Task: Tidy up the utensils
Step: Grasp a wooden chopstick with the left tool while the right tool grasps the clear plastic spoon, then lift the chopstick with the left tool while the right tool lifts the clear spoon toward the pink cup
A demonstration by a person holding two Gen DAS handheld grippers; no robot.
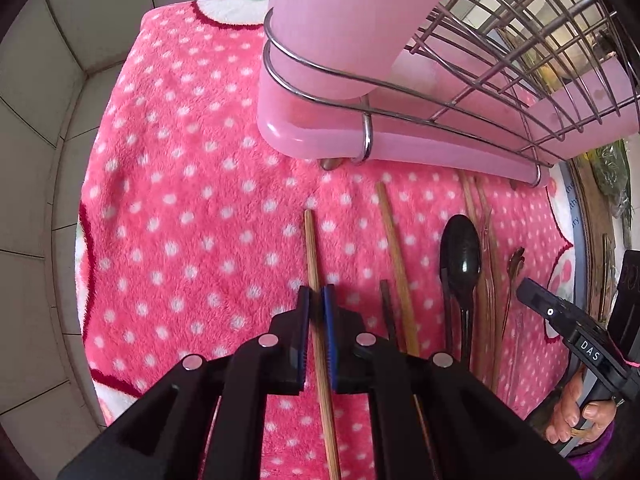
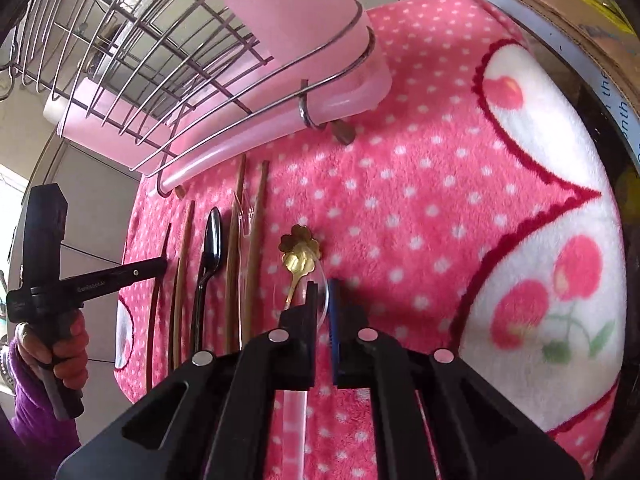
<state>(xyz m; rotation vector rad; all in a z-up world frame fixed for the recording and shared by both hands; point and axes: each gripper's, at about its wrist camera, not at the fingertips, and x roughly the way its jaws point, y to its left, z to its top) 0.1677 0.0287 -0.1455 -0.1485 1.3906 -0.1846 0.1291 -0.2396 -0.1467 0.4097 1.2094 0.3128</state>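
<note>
Cloth: fluffy pink fleece blanket [image 1: 192, 208] with white dots, plus white scalloped patches with cherries.
Rack: steel wire drainer [image 1: 516, 36] over a smooth translucent pink plastic tray [image 1: 320, 136], at the far edge.
Utensils: laid in a row; one glossy black spoon [image 1: 460, 256], one gold spoon [image 2: 299, 258] with a flower-shaped bowl, one clear plastic spoon [image 2: 322, 300], and several slim wooden chopsticks, number hard to tell.
Left gripper [image 1: 316, 300]: blue-padded jaws pinched onto one bamboo chopstick [image 1: 311, 248], which runs between them and ahead toward the rack.
Right gripper [image 2: 323, 300]: jaws clamped on the clear plastic spoon, just beside the gold spoon.
</note>
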